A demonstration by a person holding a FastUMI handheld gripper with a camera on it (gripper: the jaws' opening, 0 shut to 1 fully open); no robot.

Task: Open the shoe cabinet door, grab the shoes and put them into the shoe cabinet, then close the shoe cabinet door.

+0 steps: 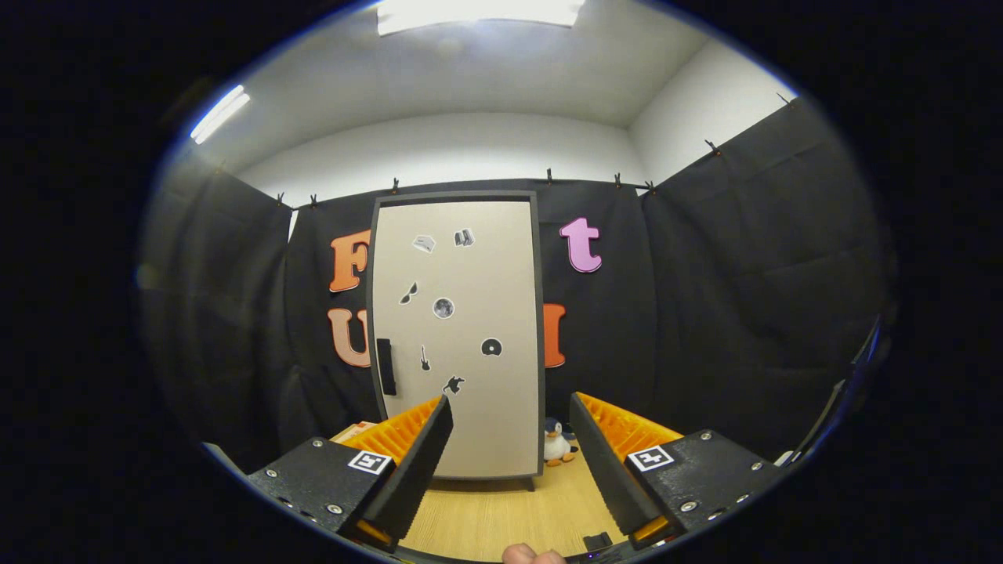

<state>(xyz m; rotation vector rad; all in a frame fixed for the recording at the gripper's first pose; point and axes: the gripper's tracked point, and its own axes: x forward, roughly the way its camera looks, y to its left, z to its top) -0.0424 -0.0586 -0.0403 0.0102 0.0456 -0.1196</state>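
Your gripper [509, 439] is released, fingers spread and holding nothing. Beyond them, the tall beige dark-framed shoe cabinet [458, 333] stands upright, long axis vertical, its shut door facing you. A small plush penguin [556, 443] sits beside the cabinet's base.

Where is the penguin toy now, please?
The penguin toy stands on the wooden floor beside the closed shoe cabinet's lower right corner, beyond the open gripper.
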